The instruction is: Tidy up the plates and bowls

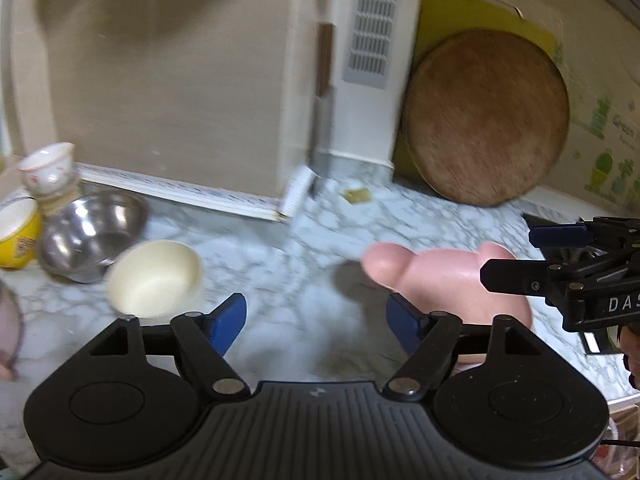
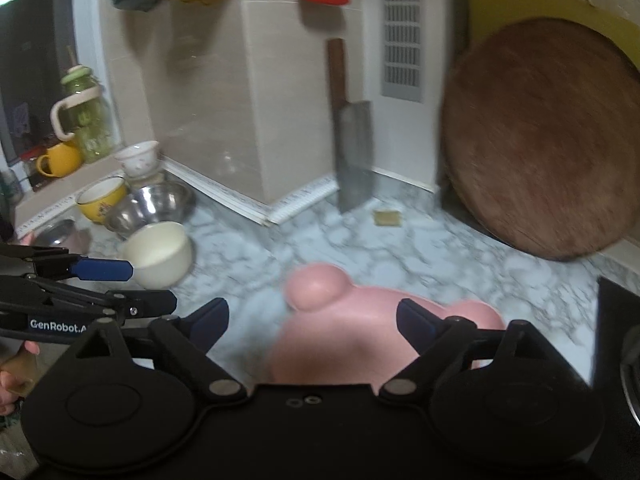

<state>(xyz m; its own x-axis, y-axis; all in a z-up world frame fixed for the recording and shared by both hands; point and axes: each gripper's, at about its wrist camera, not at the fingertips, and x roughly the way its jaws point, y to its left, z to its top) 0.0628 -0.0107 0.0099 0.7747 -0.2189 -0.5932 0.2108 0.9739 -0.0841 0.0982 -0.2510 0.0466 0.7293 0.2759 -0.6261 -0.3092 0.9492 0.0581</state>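
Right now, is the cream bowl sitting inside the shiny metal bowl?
No, the cream bowl sits on the marble counter in front of the metal bowl, not inside it.

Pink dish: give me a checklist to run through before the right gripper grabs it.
1. Right gripper open: ok, jaws spread wide.
2. Pink dish between its fingers: ok in the right wrist view, though how deep it sits cannot be told.
3. Left gripper empty and open: ok.
4. Left gripper clear of the pink dish: cannot tell, its right finger overlaps the dish in the left wrist view.
5. Cream bowl out of the way: ok, it sits to the left by the steel bowl.
6. Picture sharp enough to judge contact: not ok, blurred.
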